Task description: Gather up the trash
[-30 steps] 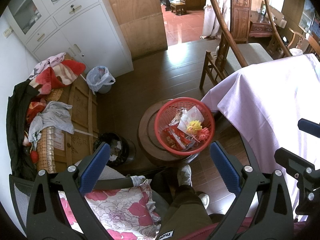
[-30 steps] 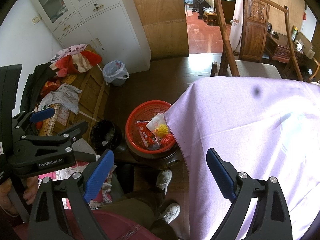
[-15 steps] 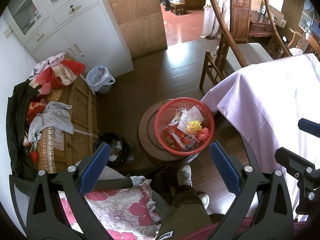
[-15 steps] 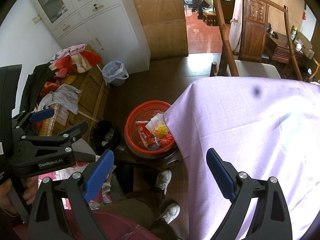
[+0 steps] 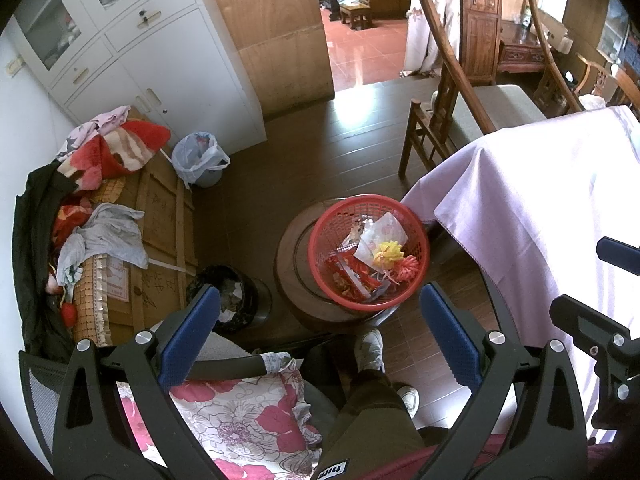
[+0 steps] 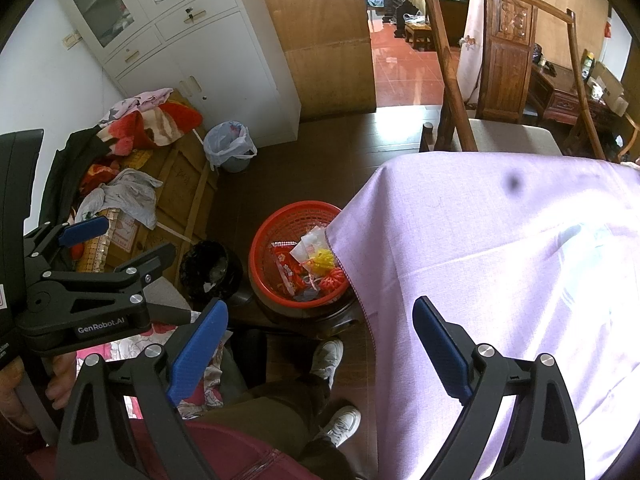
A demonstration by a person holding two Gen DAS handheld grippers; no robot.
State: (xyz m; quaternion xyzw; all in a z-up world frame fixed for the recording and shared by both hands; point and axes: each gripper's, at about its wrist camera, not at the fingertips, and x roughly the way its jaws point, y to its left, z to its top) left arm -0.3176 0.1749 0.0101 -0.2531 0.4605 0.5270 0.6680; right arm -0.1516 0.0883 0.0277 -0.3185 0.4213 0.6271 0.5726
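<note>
A red plastic basket sits on a round wooden stool and holds trash: a white wrapper, a yellow tuft, a pink tuft and red packets. It also shows in the right wrist view, partly behind the tablecloth edge. My left gripper is open and empty, high above the floor near the basket. My right gripper is open and empty, above the edge of the lilac-covered table.
A black bin stands left of the stool. A bagged small bin stands by the white cabinet. A low bench with piled clothes is at left. A wooden chair stands behind the table. My legs and a floral cushion lie below.
</note>
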